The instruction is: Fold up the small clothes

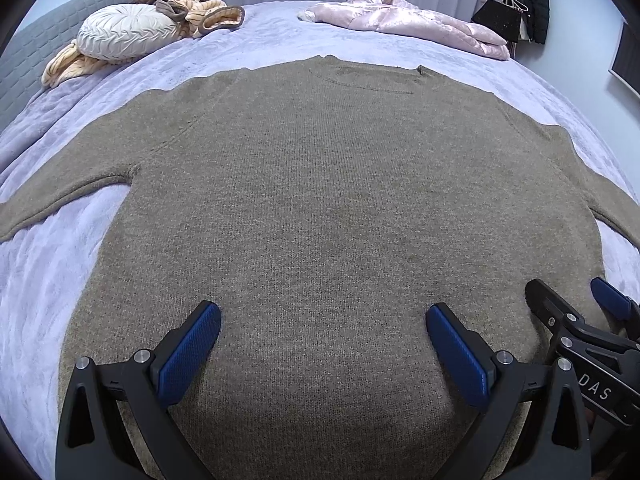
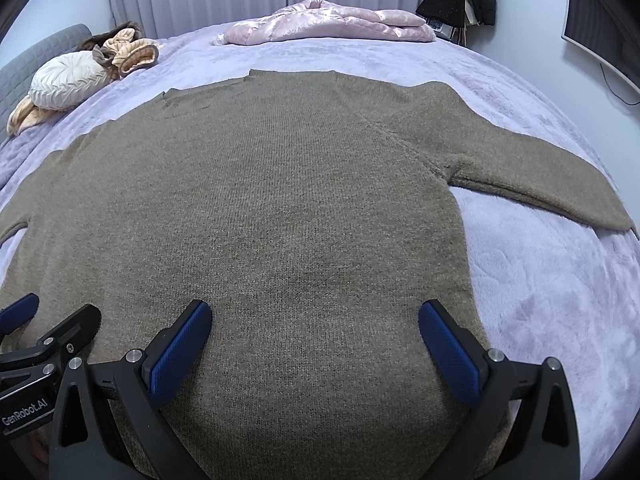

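Note:
A brown knit sweater [image 1: 312,184] lies flat on the lavender bed cover [image 1: 44,264], sleeves spread to both sides, neck at the far end. It also shows in the right wrist view [image 2: 280,200]. My left gripper [image 1: 323,320] is open and empty, hovering over the sweater's hem. My right gripper [image 2: 315,318] is open and empty over the hem too, just right of the left one. The right gripper also shows at the right edge of the left wrist view [image 1: 576,304]. The left gripper shows at the left edge of the right wrist view [image 2: 56,320].
A white round pillow [image 1: 124,30] and a peach and brown garment [image 1: 200,12] lie at the far left. A pink padded jacket [image 1: 408,22] lies at the far right of the bed. A grey headboard [image 1: 36,56] stands left. Curtains and a dark coat [image 1: 528,0] are behind.

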Demonstrator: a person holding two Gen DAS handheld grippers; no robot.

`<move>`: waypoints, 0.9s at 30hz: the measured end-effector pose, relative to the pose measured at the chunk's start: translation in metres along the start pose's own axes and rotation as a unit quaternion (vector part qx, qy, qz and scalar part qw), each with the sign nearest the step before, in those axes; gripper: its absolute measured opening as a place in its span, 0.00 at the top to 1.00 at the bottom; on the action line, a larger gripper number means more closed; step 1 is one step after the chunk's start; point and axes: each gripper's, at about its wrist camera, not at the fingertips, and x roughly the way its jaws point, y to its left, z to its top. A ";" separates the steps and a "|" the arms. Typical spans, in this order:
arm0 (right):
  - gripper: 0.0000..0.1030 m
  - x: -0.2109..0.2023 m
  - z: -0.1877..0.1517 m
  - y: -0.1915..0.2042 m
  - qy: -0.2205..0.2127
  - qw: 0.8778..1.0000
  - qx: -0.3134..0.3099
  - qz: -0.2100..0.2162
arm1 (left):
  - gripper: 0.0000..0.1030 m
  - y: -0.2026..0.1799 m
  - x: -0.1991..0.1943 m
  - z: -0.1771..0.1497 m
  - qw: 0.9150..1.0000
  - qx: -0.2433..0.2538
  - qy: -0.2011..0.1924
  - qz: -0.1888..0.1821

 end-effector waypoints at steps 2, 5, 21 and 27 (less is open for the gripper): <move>0.00 0.000 0.000 0.000 0.002 1.000 -0.001 -0.002 | 0.00 0.002 -0.001 0.001 1.000 -0.006 0.004 -0.003; 0.00 0.000 0.003 0.001 0.013 1.000 -0.004 -0.004 | 0.00 0.003 -0.001 0.008 0.999 -0.006 0.040 -0.004; 0.00 -0.019 0.037 0.007 0.096 0.994 -0.055 -0.009 | 0.00 -0.003 -0.021 0.042 0.993 -0.020 0.112 0.024; 0.00 -0.053 0.056 0.004 0.051 0.997 -0.064 -0.009 | 0.00 -0.017 -0.050 0.061 0.996 -0.016 0.081 0.019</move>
